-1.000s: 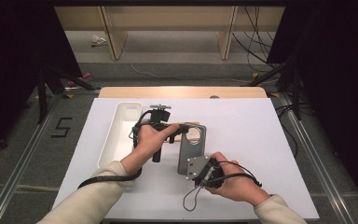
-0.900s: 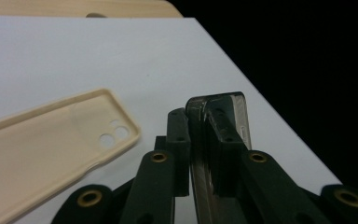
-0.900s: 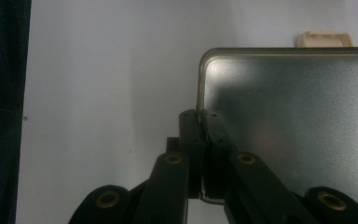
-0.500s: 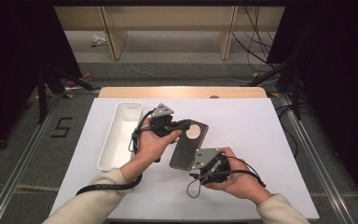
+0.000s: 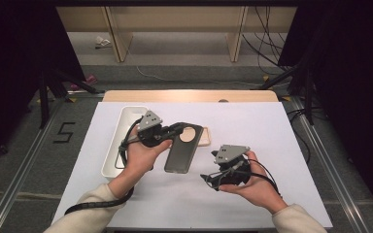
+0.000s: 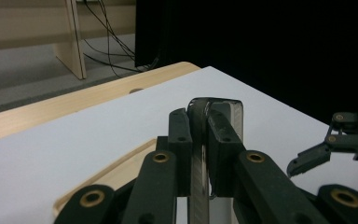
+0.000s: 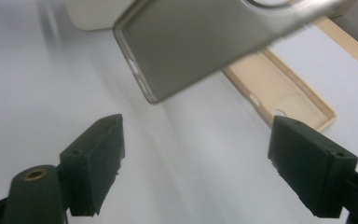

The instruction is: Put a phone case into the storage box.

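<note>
The left gripper (image 5: pixel 175 132) was clamped on the edge of a dark grey, translucent phone case with a round camera cut-out (image 5: pixel 183 148); in the left gripper view its two black jaws pressed flat against either side of the case's thin wall (image 6: pixel 200 140), which stood on edge between them. From that grip the phone case hung out toward the person, held clear of the table, its open inner side facing up in the high view. The right gripper (image 5: pixel 209 178) stood apart from the case, near its lower end, and its jaws had just been opening: in the right gripper view the two pads (image 7: pixel 98 161) were spread wide with nothing between them, and the case's rounded corner (image 7: pixel 205 42) floated above and beyond the gap. Just past the held case, and partly under it, a beige phone case of soft plastic (image 7: pixel 279 86) lay flat on the white table surface (image 5: pixel 272 126), open side up. On the far side of the left gripper from the right one, close beside the left hand (image 5: pixel 143 153), a long white rectangular plastic tray (image 5: pixel 121 128) rested on the table. A pale wooden strip (image 5: pixel 189 95) ran along the table's far edge, well beyond both grippers.
</note>
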`<action>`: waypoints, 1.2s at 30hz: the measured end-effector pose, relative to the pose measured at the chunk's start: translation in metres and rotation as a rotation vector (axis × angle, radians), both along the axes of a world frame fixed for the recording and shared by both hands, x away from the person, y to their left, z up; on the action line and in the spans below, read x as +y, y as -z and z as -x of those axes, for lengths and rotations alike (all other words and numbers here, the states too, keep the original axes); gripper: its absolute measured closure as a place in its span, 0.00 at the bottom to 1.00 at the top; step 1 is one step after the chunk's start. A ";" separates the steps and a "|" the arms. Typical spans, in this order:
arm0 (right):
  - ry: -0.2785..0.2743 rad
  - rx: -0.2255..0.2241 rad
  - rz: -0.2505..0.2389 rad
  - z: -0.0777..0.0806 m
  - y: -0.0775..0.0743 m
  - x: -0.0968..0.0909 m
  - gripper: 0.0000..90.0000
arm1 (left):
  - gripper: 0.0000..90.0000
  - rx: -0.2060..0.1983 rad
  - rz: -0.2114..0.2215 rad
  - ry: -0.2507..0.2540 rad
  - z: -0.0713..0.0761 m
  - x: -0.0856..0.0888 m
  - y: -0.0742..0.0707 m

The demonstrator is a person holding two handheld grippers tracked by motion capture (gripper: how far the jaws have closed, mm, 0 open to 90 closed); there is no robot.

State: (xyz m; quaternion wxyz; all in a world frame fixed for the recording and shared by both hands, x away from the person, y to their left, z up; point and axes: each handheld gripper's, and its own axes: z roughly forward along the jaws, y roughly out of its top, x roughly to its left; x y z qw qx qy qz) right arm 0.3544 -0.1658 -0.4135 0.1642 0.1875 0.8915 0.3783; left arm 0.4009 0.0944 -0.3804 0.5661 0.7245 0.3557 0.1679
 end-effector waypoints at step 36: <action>0.161 0.025 -0.162 -0.002 0.001 -0.040 0.19 | 0.90 -0.084 0.088 -0.018 0.019 0.038 -0.017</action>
